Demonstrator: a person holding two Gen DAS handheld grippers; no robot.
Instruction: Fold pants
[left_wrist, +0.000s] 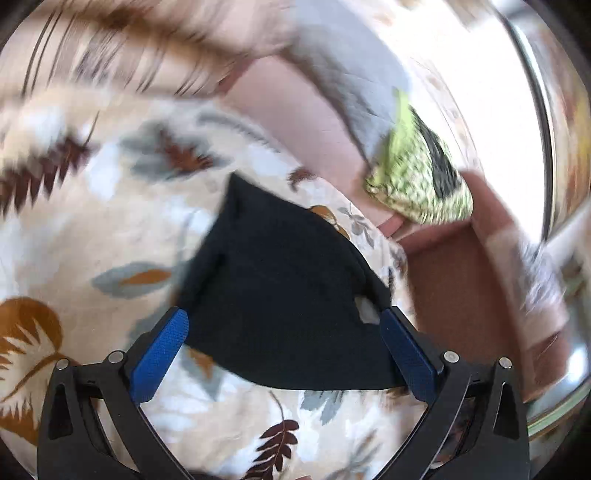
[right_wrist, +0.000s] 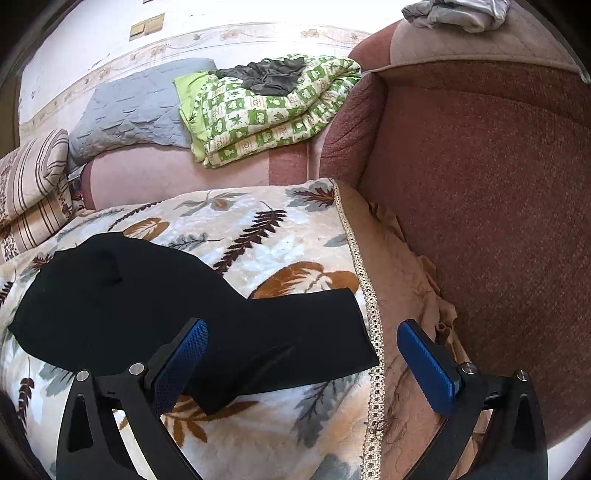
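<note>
Black pants (right_wrist: 155, 295) on leaf-print blanket (right_wrist: 280, 236), open tongs (right_wrist: 302, 354) above

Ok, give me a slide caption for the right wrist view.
Open right gripper poised over black pants on a leaf-print blanket.

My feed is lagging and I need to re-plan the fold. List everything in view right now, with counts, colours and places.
pants: 1, black, flat on the blanket, one leg reaching toward its trim
blanket: 1, cream with leaf print, under the pants
sofa: 1, reddish-brown, right of and behind the blanket
quilt: 1, green and white check, folded on the sofa seat
dark cloth: 1, grey, crumpled on the quilt
grey cover: 1, left of the quilt
striped bedding: 1 stack, far left
left tool: open, over the pants
right tool: open, over the pant leg
</note>
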